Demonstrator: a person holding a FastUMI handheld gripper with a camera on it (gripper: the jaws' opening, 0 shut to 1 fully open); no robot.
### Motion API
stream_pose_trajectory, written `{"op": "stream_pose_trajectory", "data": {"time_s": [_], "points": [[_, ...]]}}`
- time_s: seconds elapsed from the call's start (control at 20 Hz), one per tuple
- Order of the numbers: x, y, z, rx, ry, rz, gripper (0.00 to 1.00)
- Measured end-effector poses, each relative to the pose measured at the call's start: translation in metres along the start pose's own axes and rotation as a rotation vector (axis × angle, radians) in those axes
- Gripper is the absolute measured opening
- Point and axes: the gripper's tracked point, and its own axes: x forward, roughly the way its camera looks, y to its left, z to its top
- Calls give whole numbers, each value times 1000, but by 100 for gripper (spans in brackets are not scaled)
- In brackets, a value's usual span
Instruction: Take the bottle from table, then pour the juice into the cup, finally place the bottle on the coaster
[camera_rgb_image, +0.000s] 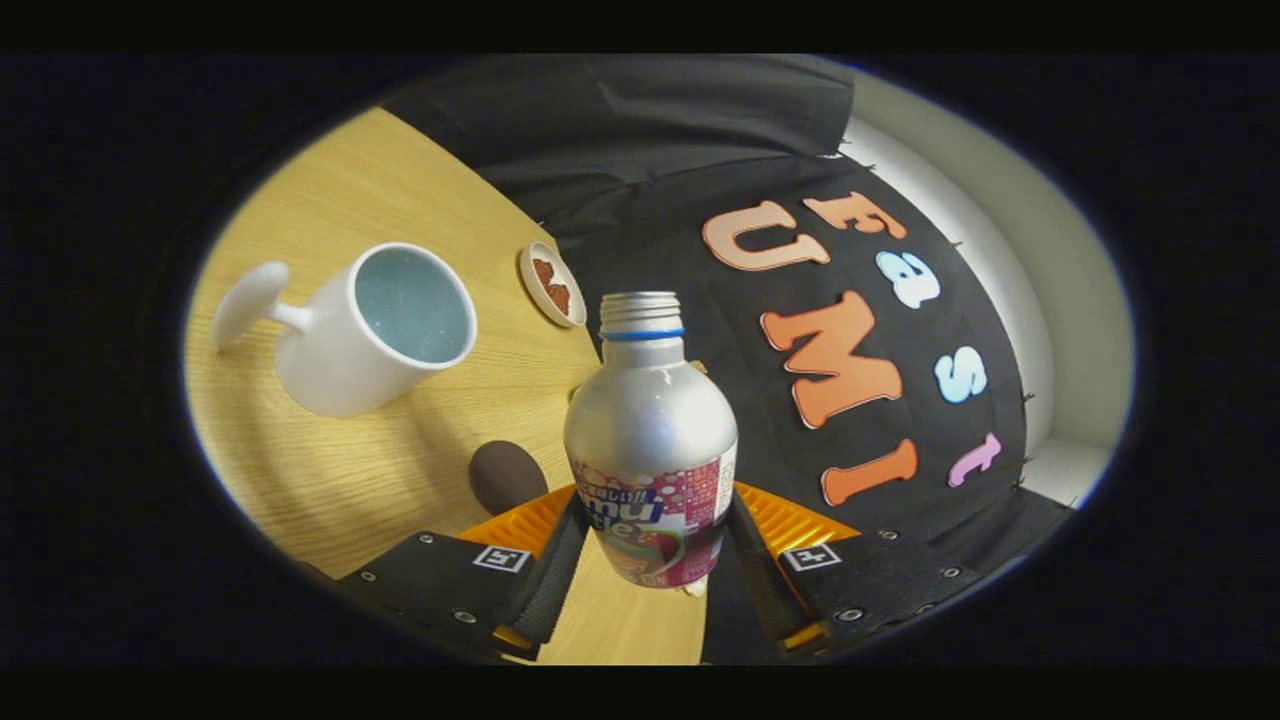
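Metal bottle (650, 440): clamped between the jaws, uncapped.
Cup (385, 325): beyond, left.
Advice: mouth over the rim, tip slowly.

Wooden table (400, 480), black cloth wall (640, 180)

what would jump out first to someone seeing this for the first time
A silver bottle with no cap, held between the claw's two fingers, both pressing its labelled body. Beyond it, over the wooden table, a white cup looks tilted. A dark round coaster lies beside the bottle.
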Motion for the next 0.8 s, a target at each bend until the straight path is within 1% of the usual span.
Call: {"op": "stream_pose_trajectory", "data": {"time_s": [0.15,0.4,0.8], "points": [[0,1,0,-78,-3,11,77],[0,-2,7,-220,-34,-22,77],[0,-6,19,-367,-80,-53,76]]}}
